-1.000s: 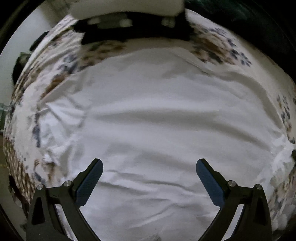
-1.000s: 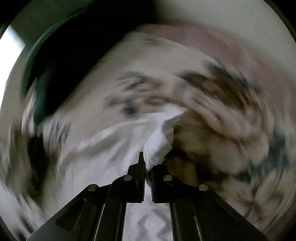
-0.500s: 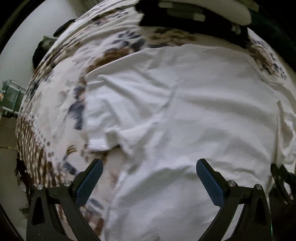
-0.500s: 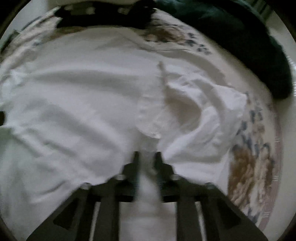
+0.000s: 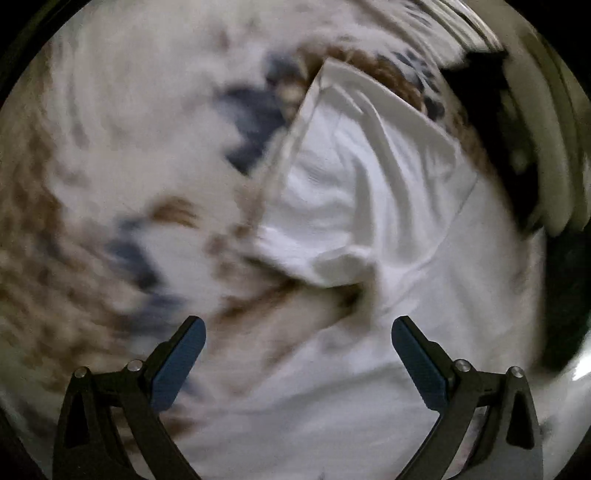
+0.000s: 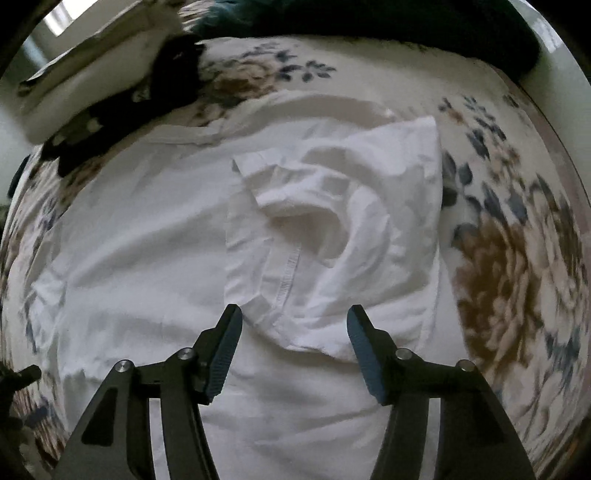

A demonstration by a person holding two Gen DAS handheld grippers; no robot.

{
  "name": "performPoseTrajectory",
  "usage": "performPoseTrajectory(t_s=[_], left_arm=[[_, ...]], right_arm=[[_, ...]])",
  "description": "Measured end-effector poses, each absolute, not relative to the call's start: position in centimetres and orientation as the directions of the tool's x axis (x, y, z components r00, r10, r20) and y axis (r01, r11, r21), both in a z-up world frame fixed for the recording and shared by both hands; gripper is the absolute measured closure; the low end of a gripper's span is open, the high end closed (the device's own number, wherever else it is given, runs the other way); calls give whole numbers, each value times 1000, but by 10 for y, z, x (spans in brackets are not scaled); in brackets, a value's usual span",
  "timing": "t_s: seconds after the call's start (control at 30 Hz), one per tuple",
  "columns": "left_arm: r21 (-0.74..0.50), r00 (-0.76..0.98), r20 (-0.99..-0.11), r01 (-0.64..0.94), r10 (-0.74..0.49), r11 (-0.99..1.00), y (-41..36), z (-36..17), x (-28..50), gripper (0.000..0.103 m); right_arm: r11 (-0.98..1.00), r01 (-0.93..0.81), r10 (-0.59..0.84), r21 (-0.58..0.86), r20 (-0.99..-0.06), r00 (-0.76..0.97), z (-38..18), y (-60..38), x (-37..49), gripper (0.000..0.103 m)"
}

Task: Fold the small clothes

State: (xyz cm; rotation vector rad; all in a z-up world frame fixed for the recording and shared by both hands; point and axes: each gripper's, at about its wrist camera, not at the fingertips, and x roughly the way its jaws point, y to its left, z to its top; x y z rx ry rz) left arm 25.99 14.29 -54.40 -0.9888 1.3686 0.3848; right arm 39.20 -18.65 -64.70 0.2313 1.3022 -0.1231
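Note:
A white T-shirt [image 6: 147, 258] lies spread on a floral bedspread [image 6: 517, 258]. Its right sleeve [image 6: 340, 236] is folded inward onto the body and lies crumpled. My right gripper [image 6: 293, 321] is open and empty, just above the folded sleeve's lower edge. In the blurred left wrist view the shirt's other sleeve [image 5: 354, 192] sticks out over the bedspread [image 5: 110, 184]. My left gripper [image 5: 297, 334] is wide open and empty, hovering below that sleeve over the shirt's side edge.
A black patterned garment [image 6: 122, 110] lies beyond the shirt's collar, with a white pillow [image 6: 92, 66] behind it. A dark green blanket [image 6: 406, 26] lies at the far right of the bed. The bed's right edge [image 6: 561, 122] runs close by.
My right gripper has opened and let go of the sleeve, which now lies folded onto the shirt. My left gripper has swung left toward the other sleeve, still open.

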Motion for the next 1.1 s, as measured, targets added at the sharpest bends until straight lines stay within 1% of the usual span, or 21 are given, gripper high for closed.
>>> performPoseTrajectory(t_s=[0.07,0.13,0.2,0.23,0.3,0.33,0.37,0.43,0.5,0.57,0.63,0.7,0.77,0.8,0.83,0.9,0.97,1.0,1.03,1.07,1.1], left_arm=[[-473,316,-861,-786,-399,399,150,-560,265,0],[-507,372,-835,-807,-404,304,155,-570,270,1],[-522,421,-824,-825,-379,218,159,-576,275,8],[-521,440,-826,-834,-352,181,162,-578,277,20],[-538,478,-823,-830,-306,151,161,-574,279,58],[-547,492,-826,-818,-274,178,160,-570,284,102],[-540,487,-835,-814,-258,214,162,-566,290,99],[-526,490,-850,-792,-193,310,161,-550,301,99],[-497,505,-854,-725,-123,476,150,-527,318,99],[-423,525,-849,-612,-56,668,127,-503,339,99],[-356,554,-832,-469,-45,808,101,-488,349,99],[-286,562,-824,-301,-73,909,60,-479,362,99],[-252,531,-835,-130,-147,959,13,-484,367,98],[-238,508,-845,-77,-167,968,-3,-489,371,98],[-224,473,-859,-8,-194,974,-21,-497,371,95],[-241,365,-893,107,-264,965,-49,-518,369,94],[-283,249,-917,146,-312,948,-57,-536,366,93],[-299,235,-916,139,-325,944,-56,-535,363,81],[-326,224,-911,125,-347,937,-51,-533,360,57],[-347,218,-907,101,-361,932,-41,-528,356,25],[-356,223,-904,77,-364,931,-31,-522,353,14]], right_arm=[[960,257,47,115,-966,255,-649,-184,389,42],[951,283,51,124,-967,251,-648,-182,384,42],[946,301,47,123,-968,248,-646,-183,382,42],[943,309,45,123,-968,248,-645,-184,381,42],[939,322,36,118,-968,249,-643,-184,376,42],[938,327,32,115,-968,248,-641,-185,372,42],[937,330,28,112,-969,247,-640,-186,371,42],[936,337,22,106,-969,244,-639,-190,366,42],[934,342,19,103,-970,242,-638,-195,364,42],[932,351,8,95,-971,240,-638,-202,360,42],[926,365,3,91,-972,236,-639,-211,357,42],[920,380,0,91,-973,232,-642,-219,356,42],[915,395,-5,86,-974,226,-644,-228,352,42],[912,401,-8,84,-975,223,-644,-231,350,42],[910,407,-9,83,-976,218,-644,-235,348,42],[904,419,-6,87,-977,214,-643,-241,346,42],[899,427,4,98,-976,216,-641,-246,345,42],[896,430,18,113,-976,219,-639,-248,345,42],[892,431,37,134,-974,225,-637,-250,345,42],[891,429,51,148,-972,230,-634,-249,347,42],[890,424,66,164,-970,236,-631,-248,348,42]])
